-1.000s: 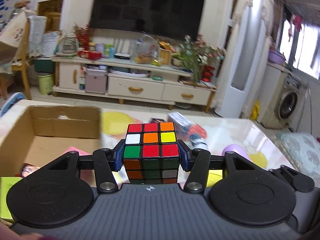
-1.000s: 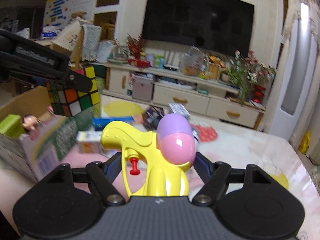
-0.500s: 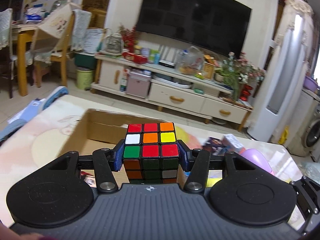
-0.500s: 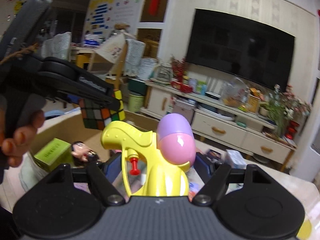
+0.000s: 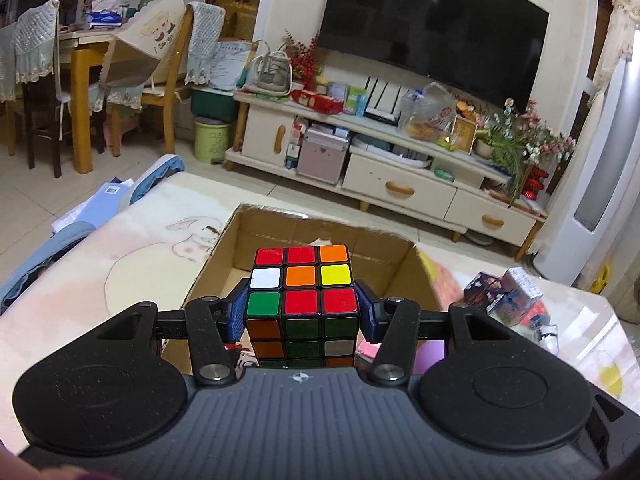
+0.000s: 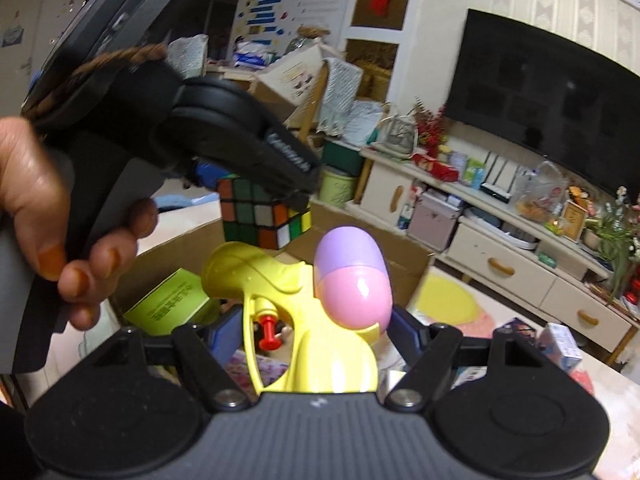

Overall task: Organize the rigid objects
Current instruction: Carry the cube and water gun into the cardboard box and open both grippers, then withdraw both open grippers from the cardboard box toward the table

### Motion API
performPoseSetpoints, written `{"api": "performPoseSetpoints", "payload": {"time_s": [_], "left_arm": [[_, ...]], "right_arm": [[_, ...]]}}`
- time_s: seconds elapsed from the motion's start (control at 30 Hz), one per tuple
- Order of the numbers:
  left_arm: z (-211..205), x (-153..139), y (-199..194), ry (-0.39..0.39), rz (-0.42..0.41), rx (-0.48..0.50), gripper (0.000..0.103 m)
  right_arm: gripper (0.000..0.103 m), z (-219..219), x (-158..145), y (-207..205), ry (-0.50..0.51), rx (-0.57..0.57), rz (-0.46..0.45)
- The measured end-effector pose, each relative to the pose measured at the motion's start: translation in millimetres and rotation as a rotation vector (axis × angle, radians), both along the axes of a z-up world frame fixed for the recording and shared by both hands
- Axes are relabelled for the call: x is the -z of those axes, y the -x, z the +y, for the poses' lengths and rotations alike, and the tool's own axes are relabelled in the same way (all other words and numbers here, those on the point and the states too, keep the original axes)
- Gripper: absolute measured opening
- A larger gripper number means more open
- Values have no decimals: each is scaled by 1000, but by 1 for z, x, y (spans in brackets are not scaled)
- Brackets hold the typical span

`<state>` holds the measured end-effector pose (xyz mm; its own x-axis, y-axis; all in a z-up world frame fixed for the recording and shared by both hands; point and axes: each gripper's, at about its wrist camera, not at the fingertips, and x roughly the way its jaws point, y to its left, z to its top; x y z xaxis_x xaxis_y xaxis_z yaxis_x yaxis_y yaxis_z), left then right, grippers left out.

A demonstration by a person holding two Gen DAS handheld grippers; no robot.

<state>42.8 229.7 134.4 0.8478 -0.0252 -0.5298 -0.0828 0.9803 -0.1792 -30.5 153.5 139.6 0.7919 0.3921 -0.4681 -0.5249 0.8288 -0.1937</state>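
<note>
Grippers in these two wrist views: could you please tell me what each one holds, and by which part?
The left gripper clamps the puzzle cube by its two opposite side faces. The right gripper pinches the yellow water pistol across its body.

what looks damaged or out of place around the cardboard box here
The cardboard box has a ragged, torn far rim with a notch ripped out near the middle. Small cartons lie scattered loose on the table beside it. The Rubik's cube and yellow water pistol look intact.

Both your wrist cameras look forward and down past their fingers; each sees the cardboard box point(image 5: 320, 240) point(image 6: 404, 268) and television point(image 5: 432, 28) point(image 6: 548, 116) beyond.
</note>
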Motion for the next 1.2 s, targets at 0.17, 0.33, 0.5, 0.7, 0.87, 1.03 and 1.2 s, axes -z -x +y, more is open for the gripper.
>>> {"api": "performPoseSetpoints", "payload": {"time_s": [0.17,0.33,0.5,0.7,0.87,1.03,1.2], "left_arm": [[0,2,-2,-9,31,-4,64],[2,5,-3,-9,55,-13,64],[3,5,-4,-13,76,-17,64],[3,4,-4,-24,81,-31,82],[2,3,-3,-25,75,-41,94],[1,3,-2,-23,67,-51,100],[-1,5,-4,-29,71,-64,102]], "right_arm": [[76,9,9,-8,17,-9,34],[76,15,15,-10,22,-19,47],[76,17,20,-12,29,-18,57],[82,18,20,-23,42,-12,54],[91,15,17,-13,48,-1,9],[91,10,16,4,55,1,-42],[91,2,17,13,50,20,-74]]}}
